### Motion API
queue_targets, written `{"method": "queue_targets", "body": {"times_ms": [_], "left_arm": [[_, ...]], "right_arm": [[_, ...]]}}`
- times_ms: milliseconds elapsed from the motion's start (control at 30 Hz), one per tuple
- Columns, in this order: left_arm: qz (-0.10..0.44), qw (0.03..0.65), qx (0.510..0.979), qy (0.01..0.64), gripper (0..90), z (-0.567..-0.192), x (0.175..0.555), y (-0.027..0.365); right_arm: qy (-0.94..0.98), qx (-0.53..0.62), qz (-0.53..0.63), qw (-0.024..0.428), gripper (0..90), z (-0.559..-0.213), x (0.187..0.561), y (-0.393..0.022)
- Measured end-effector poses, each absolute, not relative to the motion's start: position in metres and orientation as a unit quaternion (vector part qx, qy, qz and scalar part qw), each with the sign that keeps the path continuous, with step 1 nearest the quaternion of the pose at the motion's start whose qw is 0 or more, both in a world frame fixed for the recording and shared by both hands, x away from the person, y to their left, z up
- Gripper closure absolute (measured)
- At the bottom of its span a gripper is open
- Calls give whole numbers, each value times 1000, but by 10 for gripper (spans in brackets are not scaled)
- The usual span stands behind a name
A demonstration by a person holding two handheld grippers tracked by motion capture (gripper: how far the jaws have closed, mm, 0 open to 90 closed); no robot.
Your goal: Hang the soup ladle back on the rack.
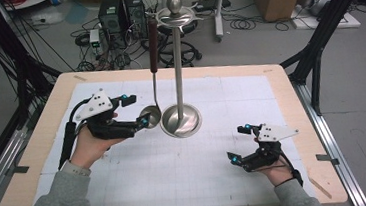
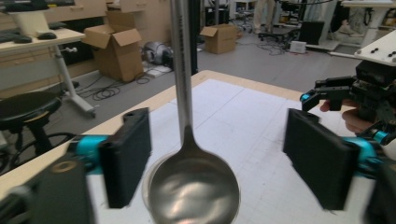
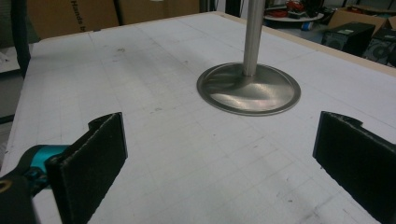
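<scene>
A steel ladle [image 1: 150,116] with a dark brown handle [image 1: 153,40] hangs upright from the hooked top [image 1: 176,14] of a tall metal stand, whose round base [image 1: 181,120] rests mid-table. My left gripper [image 1: 139,110] is open, its jaws on either side of the ladle bowl [image 2: 194,191] without pressing it. In the left gripper view the left gripper [image 2: 224,158] has a clear gap between each pad and the bowl. My right gripper [image 1: 238,142] is open and empty at the right front, and in its own view the right gripper [image 3: 219,154] faces the stand base [image 3: 247,88].
A white gridded mat [image 1: 177,178] covers the wooden table [image 1: 30,161]. The stand's pole [image 1: 178,68] rises just right of the ladle. The right gripper [image 2: 336,93] shows far off in the left gripper view. Black frame legs, computers and boxes stand beyond the table.
</scene>
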State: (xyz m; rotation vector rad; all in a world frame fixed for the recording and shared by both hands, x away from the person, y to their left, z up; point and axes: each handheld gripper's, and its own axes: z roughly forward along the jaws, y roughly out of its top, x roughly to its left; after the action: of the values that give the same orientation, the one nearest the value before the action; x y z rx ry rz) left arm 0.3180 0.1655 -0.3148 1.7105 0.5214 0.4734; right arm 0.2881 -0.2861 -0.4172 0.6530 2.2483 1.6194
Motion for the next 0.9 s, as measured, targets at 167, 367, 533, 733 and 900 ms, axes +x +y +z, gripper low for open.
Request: {"method": "queue_targets", "body": {"times_ms": [167,367,533,733,900], "left_arm": [[223,603,731,227,119,-322,309,183],[177,591,733,287,17,-337,304,202],[193,586,732,290,17,-362,299,212],[207,587,721,304,17,-375,293,222],[216,581,721,309,17,-382,287,231]], "right_arm": [[781,228,563,148,18,-417,288,-286],[782,227,561,150,18,-417,288,-286],[782,230,560,147,18,-418,288,-286],[780,225,563,152,18,-417,288,-287],[779,224,565,154,18,-416,287,-287]]}}
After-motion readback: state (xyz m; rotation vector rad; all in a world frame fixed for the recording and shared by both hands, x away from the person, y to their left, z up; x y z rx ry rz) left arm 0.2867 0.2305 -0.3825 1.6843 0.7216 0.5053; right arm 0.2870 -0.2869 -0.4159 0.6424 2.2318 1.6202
